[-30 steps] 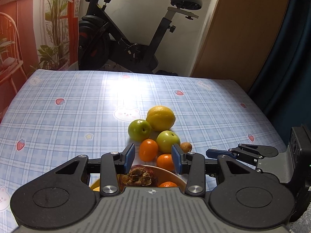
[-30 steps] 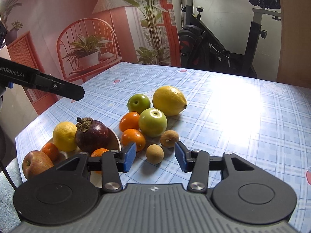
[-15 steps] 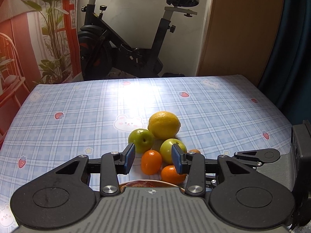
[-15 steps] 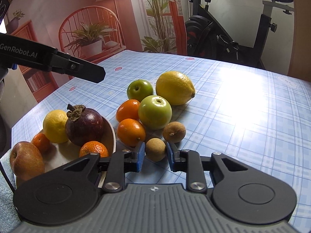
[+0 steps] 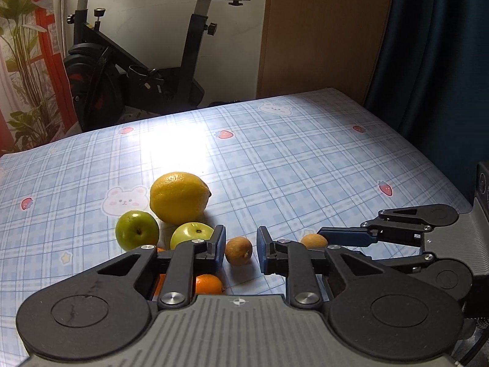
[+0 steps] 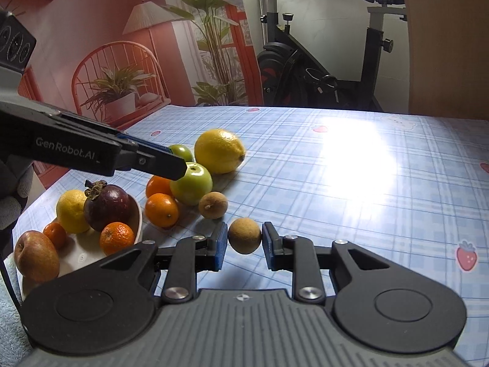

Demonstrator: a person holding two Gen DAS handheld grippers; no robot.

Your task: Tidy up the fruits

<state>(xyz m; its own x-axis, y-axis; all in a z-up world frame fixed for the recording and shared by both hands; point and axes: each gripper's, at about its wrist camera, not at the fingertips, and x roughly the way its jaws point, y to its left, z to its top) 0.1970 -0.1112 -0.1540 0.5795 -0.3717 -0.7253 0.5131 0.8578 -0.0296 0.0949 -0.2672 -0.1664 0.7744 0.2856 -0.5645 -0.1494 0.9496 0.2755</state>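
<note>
1. the white bowl (image 6: 139, 223) holds a mangosteen (image 6: 107, 206), a small lemon (image 6: 70, 211), two tangerines and an apple (image 6: 36, 255).
2. the right gripper (image 6: 244, 241) is clamped on a brown longan (image 6: 244, 235), lifted just off the table (image 6: 351, 183).
3. the left gripper (image 5: 240, 246) has its pads drawn in around a second longan (image 5: 239, 250); whether they touch it, i cannot tell.

The bench (image 6: 351, 183) wears a smooth, glossy checked cover that throws back a white glare. Just beside that glare, the large lemon (image 6: 219, 150) has dimpled, faintly shiny peel, and the green apple (image 6: 192, 183) touching it is sleek and waxy. The small brown fruit (image 6: 244, 235) looks dull and rough-skinned. The right claw (image 6: 244, 246) is matt black plastic with blue rubbery pads and bright metal pins. The bowl (image 6: 137, 223) looks like glazed white ceramic.
</note>
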